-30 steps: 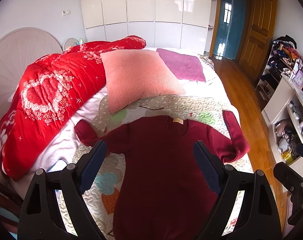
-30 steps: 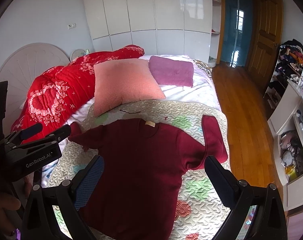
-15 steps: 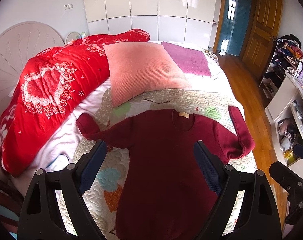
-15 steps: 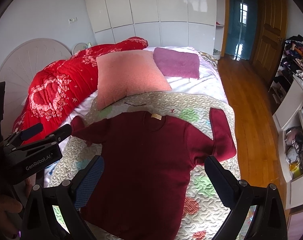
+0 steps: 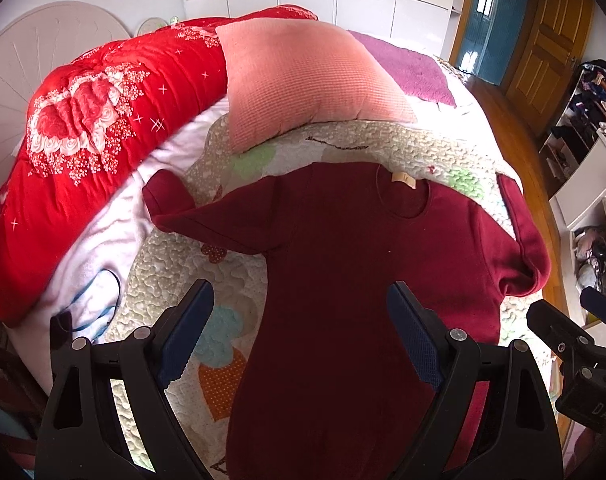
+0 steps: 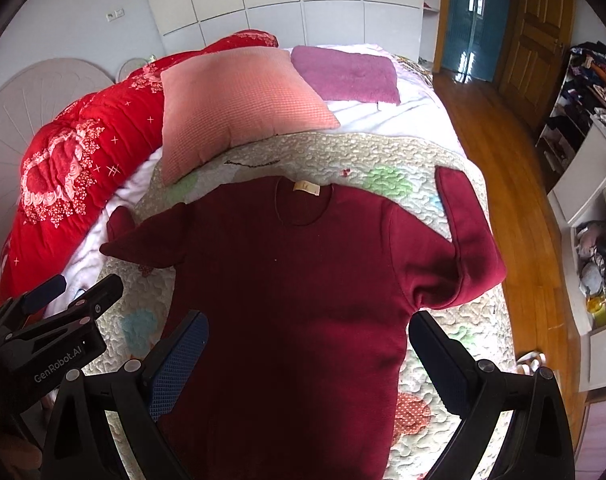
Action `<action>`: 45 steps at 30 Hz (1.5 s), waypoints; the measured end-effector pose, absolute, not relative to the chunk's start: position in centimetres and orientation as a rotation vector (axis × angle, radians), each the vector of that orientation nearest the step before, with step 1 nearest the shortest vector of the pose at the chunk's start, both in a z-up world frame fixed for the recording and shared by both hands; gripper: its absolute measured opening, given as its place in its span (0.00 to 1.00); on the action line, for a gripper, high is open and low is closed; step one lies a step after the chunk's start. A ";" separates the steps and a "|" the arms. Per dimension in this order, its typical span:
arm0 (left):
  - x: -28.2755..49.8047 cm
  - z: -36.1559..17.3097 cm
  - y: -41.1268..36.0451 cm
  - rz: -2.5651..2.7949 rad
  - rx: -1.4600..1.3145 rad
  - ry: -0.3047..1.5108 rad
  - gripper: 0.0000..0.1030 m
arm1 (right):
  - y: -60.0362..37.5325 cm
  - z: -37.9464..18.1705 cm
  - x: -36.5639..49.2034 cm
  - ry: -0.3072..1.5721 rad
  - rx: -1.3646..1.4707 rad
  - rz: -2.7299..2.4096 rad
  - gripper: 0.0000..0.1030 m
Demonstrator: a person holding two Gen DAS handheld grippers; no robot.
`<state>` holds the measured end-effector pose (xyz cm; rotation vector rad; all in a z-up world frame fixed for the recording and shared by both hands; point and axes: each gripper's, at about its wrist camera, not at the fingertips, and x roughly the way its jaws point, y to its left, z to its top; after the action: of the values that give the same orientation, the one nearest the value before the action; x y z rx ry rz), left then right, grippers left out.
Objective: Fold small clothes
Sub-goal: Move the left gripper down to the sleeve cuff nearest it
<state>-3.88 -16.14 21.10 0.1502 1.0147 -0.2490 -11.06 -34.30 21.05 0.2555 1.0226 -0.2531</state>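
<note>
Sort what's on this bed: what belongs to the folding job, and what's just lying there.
For the job: dark red top, left gripper, right gripper.

Just lying there: pink pillow, purple towel, red quilt, patterned bedcover.

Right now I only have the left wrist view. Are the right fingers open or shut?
Observer: Open. In the right wrist view the right gripper has its fingers wide apart, framing the body of the dark red long-sleeved knitted sweater and holding nothing.
Operator: The pillow hides part of the purple towel for me. Anything on it?
Observer: Nothing on it. The purple fluffy towel lies flat beside the pink waffle-textured square pillow, with a small white patch at its near right corner.
Operator: Any marking on my gripper?
Observer: Yes, the left gripper shows white "GenRobot.AI" lettering on its side.
</note>
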 end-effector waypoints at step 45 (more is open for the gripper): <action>23.4 2.0 6.3 0.098 -0.322 1.135 0.66 | -28.1 2.6 4.0 1.185 0.347 -0.059 0.80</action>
<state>23.40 6.33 1.97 -0.3217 1.1346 0.0980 3.98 -28.13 2.62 0.3471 1.1854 -0.0587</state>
